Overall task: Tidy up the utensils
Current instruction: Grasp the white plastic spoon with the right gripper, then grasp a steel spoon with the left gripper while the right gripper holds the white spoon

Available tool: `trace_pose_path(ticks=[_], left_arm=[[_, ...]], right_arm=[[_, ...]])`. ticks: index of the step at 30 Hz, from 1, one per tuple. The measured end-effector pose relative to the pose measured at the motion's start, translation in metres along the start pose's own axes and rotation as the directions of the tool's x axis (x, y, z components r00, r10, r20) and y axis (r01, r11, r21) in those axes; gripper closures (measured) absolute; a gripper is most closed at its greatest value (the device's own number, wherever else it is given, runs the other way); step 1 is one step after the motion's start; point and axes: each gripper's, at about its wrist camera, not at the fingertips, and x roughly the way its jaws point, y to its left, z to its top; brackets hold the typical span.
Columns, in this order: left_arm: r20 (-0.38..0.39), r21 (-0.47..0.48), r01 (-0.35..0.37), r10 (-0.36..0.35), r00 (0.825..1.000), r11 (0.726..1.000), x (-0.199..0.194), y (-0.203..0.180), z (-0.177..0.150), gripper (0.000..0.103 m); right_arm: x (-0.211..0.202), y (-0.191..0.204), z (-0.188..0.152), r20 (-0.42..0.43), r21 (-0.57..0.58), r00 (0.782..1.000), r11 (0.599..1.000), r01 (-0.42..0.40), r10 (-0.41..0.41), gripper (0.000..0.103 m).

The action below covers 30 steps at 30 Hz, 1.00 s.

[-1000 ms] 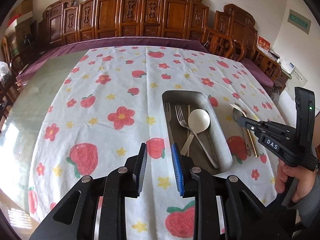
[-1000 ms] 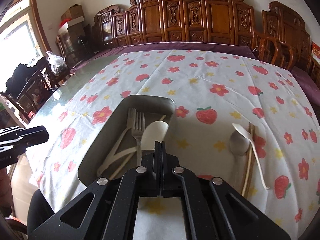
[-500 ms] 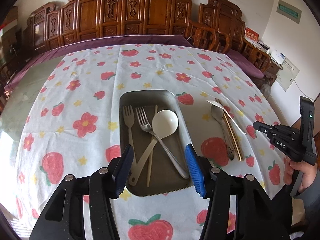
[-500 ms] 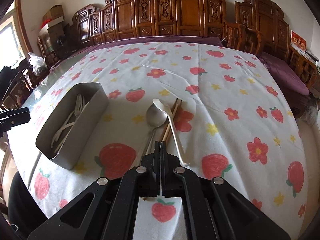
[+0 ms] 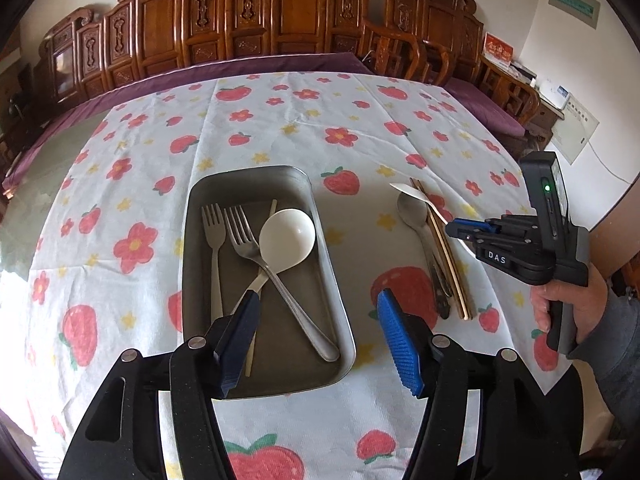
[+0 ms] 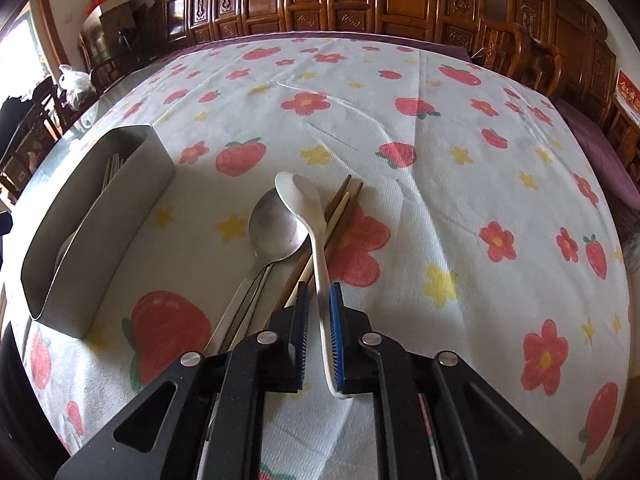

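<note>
A metal tray [image 5: 256, 188] on the strawberry tablecloth holds two forks [image 5: 214, 232], a white spoon [image 5: 286, 236] and a chopstick. My left gripper [image 5: 318, 308] hovers over the tray's near right part, its jaws opening, nothing held. To the tray's right lie a metal spoon [image 6: 276, 232], a pair of chopsticks [image 6: 340, 204] and a white plastic spoon [image 6: 304, 200]. My right gripper [image 6: 319, 290] is low over them, its jaws opening narrowly. The white spoon's handle runs between the pads, with a gap on the left side. The left wrist view shows this gripper [image 5: 454, 227] from the side in a hand.
The tray's outer wall [image 6: 100, 232] stands left of the loose utensils. Carved wooden chairs [image 5: 280, 12] line the table's far edge. The cloth [image 6: 460, 160] stretches bare to the right and behind the utensils. A person's hand and grey sleeve [image 5: 616, 320] are at the right.
The left gripper slid right until the tray sat between its fingers, and its jaws spread wider. The right gripper moved from the tray to the loose utensils, sank, and parted around the white spoon's handle.
</note>
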Motion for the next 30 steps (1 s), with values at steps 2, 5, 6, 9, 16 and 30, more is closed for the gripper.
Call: trace_pose_path(ticks=[2, 5, 6, 9, 16, 30], left_arm=[[-0.005, 0.007, -0.003, 0.003, 1.000, 1.000, 0.001, -0.005, 0.000, 0.045], [-0.011, 0.015, -0.004, 0.004, 1.000, 1.000, 0.004, -0.012, 0.002, 0.045], [-0.013, 0.017, -0.003, 0.004, 1.000, 1.000, 0.005, -0.015, 0.003, 0.045], [-0.017, 0.024, 0.002, -0.002, 1.000, 1.000, 0.008, -0.024, 0.005, 0.045], [-0.037, 0.048, 0.029, -0.027, 0.999, 0.998, 0.028, -0.054, 0.012, 0.045], [-0.138, 0.094, 0.037, -0.024, 0.990, 0.995, 0.100, -0.102, 0.017, 0.045]], right_arm=[[0.003, 0.003, 0.001, -0.007, -0.022, 1.000, 1.000, 0.011, -0.011, 0.088], [0.003, 0.000, -0.001, -0.013, -0.024, 1.000, 1.000, 0.016, -0.017, 0.094], [0.000, -0.002, -0.001, -0.009, -0.018, 1.000, 1.000, 0.015, -0.015, 0.099], [-0.014, -0.007, -0.005, 0.026, 0.004, 1.000, 1.000, -0.002, 0.002, 0.099], [-0.055, -0.020, -0.024, 0.098, 0.046, 0.995, 0.999, -0.026, 0.021, 0.099], [-0.070, -0.054, -0.078, 0.087, 0.161, 0.996, 0.986, -0.045, 0.031, 0.099]])
